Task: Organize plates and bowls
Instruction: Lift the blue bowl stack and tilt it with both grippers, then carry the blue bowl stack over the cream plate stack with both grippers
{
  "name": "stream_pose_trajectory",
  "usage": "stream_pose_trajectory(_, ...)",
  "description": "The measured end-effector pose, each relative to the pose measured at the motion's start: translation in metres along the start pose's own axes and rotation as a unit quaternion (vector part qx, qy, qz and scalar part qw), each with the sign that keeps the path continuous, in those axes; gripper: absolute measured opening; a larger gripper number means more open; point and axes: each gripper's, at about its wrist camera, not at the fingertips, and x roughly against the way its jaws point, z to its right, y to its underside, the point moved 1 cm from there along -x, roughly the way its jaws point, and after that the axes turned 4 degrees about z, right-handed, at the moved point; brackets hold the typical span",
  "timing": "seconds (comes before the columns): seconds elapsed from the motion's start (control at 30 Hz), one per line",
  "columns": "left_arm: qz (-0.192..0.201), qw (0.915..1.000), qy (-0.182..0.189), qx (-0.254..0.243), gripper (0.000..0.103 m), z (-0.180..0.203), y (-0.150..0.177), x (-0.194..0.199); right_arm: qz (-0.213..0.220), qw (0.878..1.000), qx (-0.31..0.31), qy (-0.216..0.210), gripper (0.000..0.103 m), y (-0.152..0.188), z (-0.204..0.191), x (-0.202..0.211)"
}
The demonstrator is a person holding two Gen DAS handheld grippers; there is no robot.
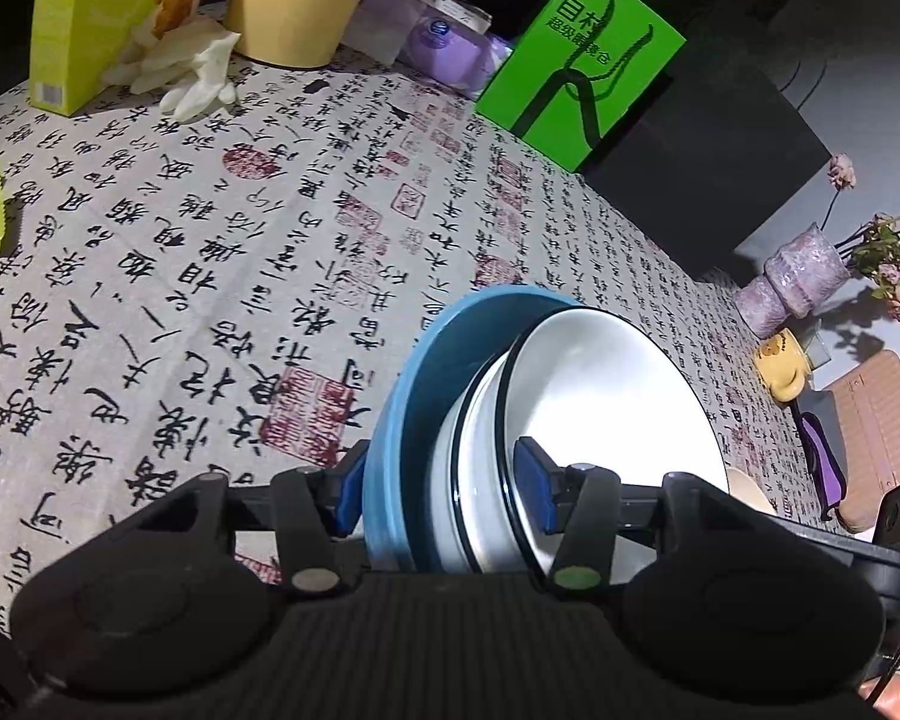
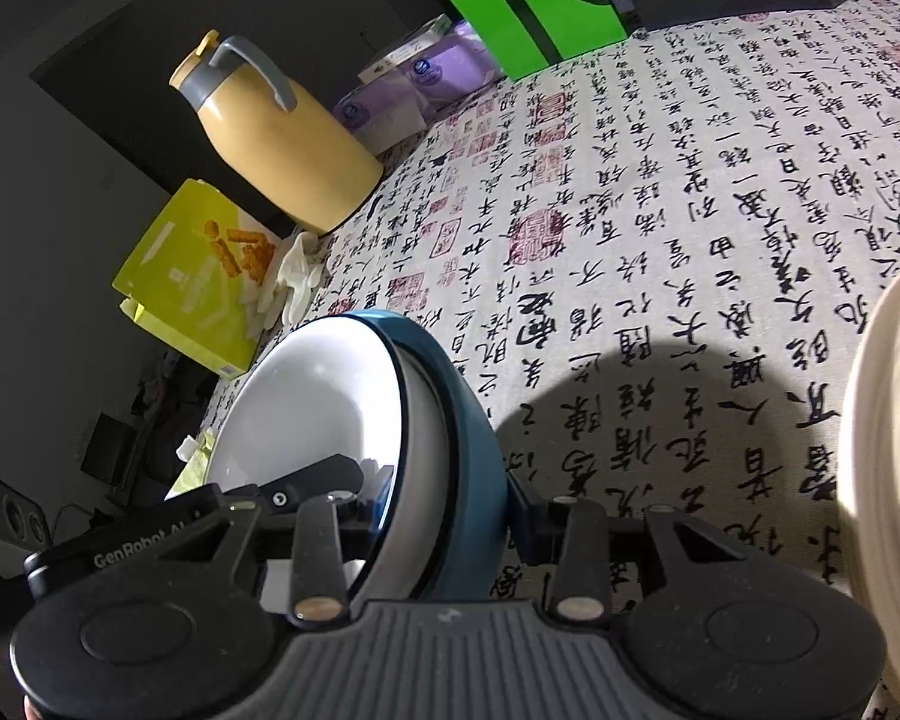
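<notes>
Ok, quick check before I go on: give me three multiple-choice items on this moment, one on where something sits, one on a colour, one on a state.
1. Where is the yellow jug?
A. At the far edge of the tablecloth, beside the snack box
B. Inside the stack
C. On the floor

2. What colour is the outermost dish in the held stack?
A. Red
B. Blue
C. Green

3. How is the stack held?
A. Lying flat, untouched
B. By one gripper only
C. Clamped at the rim by both grippers

Answers:
1 A, it stands by the box at the cloth's edge.
2 B, the blue dish wraps the white bowls.
3 C, the left gripper and the right gripper each straddle the rim, seen from opposite sides.
</notes>
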Motion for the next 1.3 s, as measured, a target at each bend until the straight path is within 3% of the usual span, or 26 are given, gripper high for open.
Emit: stream_pose_trajectory(1.3,-0.008,0.9983,0.042,-0.040,0.050,0.080,0.015,-0.021,0.054,0.998,-0.028,0.023,0.037,-0.015,0.053,0.070)
